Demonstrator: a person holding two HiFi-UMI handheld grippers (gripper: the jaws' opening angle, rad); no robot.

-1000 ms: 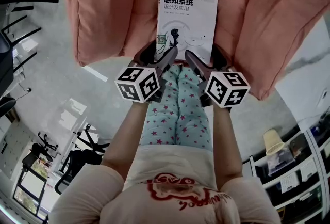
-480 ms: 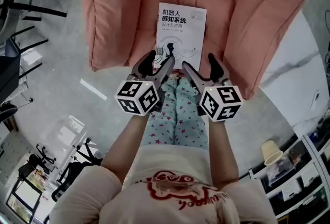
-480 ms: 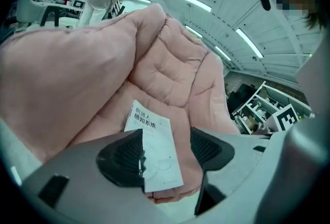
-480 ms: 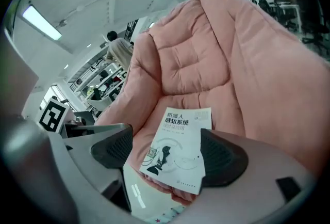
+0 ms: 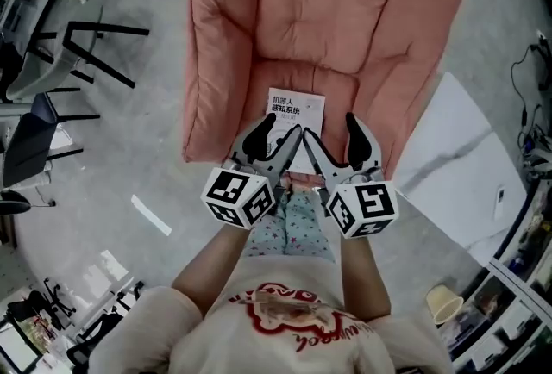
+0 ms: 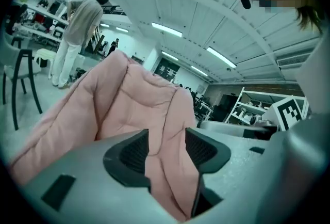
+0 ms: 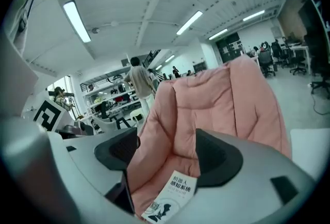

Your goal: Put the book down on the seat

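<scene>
The book [image 5: 296,109] lies flat on the seat [image 5: 341,88], just ahead of both jaw pairs. The left gripper [image 5: 274,133] and right gripper [image 5: 330,129] have jaws apart, gripping nothing. The book sits near the front edge, so a nudge from a jaw tip could slide it off.

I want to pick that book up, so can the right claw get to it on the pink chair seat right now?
Probably yes. The right claw is open and empty, the book lies flat on the seat just ahead of it, and nothing sits between them.
</scene>
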